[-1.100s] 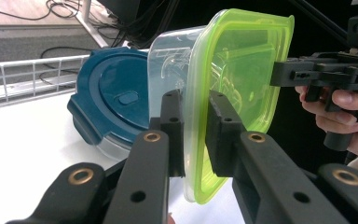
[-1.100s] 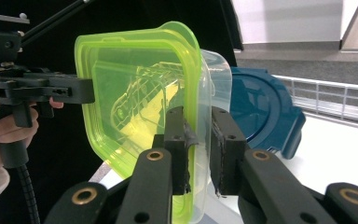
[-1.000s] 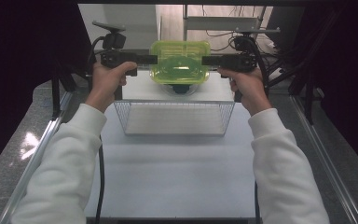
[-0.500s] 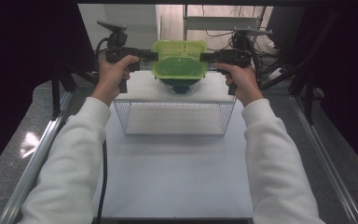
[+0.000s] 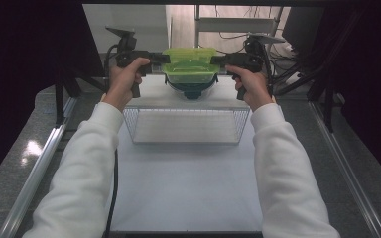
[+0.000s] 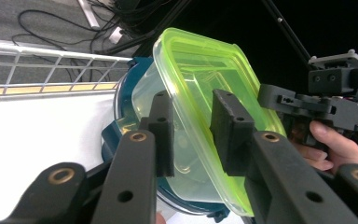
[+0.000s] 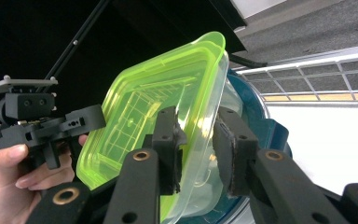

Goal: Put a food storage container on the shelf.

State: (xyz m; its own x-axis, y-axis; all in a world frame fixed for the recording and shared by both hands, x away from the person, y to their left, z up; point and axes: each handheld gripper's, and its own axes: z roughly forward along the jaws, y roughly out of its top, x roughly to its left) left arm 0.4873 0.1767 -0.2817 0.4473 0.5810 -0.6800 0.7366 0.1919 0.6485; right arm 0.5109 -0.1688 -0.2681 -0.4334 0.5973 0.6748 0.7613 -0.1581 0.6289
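White tabletop (image 5: 188, 183) spreads below me, smooth and matte, with a wire basket (image 5: 186, 126) of thin silvery mesh standing on it and dark curtains to both sides. Above the basket's far edge I hold a clear plastic container (image 5: 191, 73) with a translucent yellow-green lid (image 5: 189, 55), a rounded rectangle, glossy and ribbed on top. It sits nested in a dark blue bowl (image 5: 192, 89) with a thick round rim. My left gripper (image 5: 162, 58) pinches the container's left rim, black pads narrowed onto lid edge and wall; my right gripper (image 5: 217, 60) does the same on the right rim. Both forearms in white sleeves stretch forward, fists upright on the handles, jaws pointing inward toward each other. The container's long axis runs left to right between my grippers, lid up and roughly level, though the tilt is hard to judge from above.
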